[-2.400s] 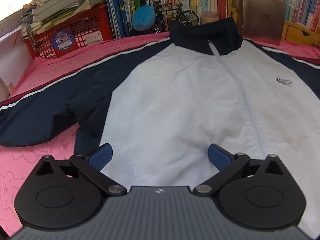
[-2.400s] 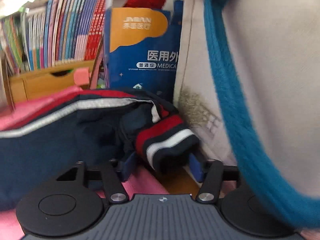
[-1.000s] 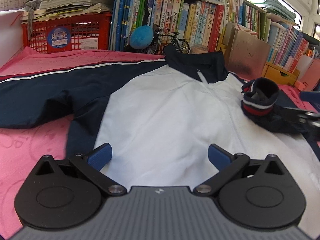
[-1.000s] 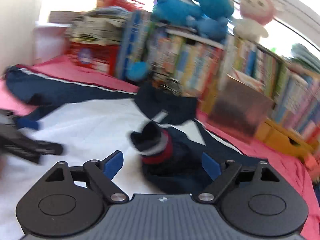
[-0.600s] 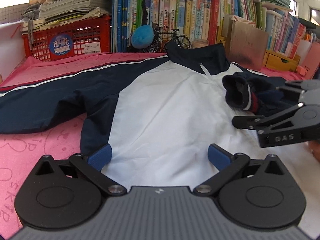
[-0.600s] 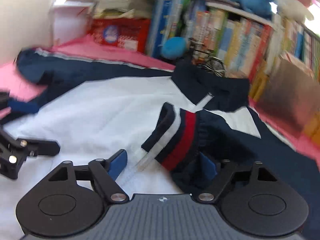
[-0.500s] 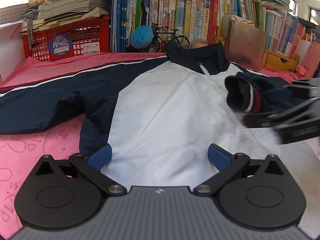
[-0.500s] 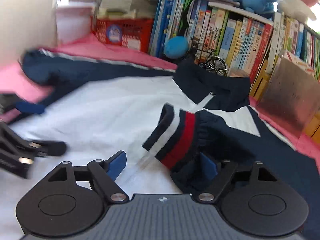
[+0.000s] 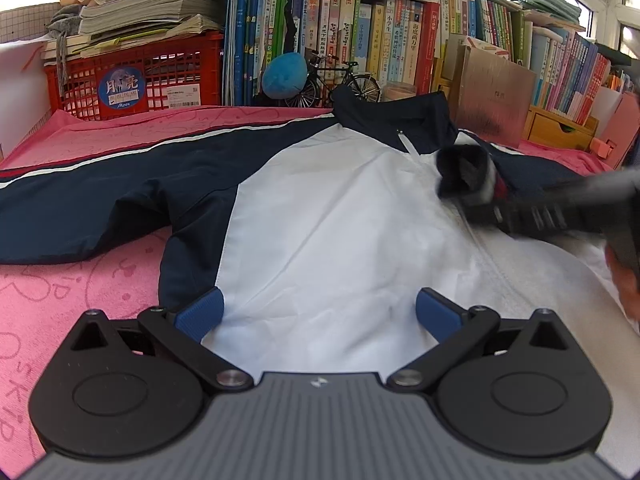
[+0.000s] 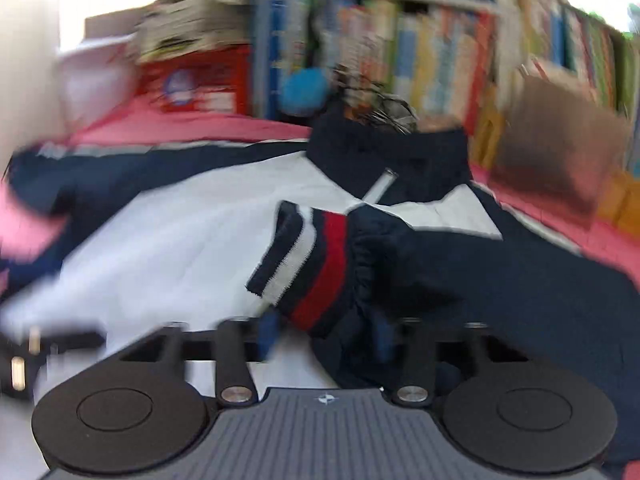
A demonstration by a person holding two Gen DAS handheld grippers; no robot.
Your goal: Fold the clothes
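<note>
Since the earlier frames the right sleeve cuff [image 9: 466, 176] has been carried from beyond the jacket's edge onto its white front.

Left wrist view: jacket [image 9: 320, 216] lies flat on the pink cloth [image 9: 60, 280], collar toward the books; left tongs [image 9: 318, 312] spread, empty, at its hem.

Right wrist view: right tongs [image 10: 324, 334] pinching the striped cuff [image 10: 304, 256] below the collar. Sleeve fold-in judged in hand; next, lay it flat and let go.

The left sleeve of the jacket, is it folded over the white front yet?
No, the left sleeve lies stretched out sideways on the pink cloth.
</note>
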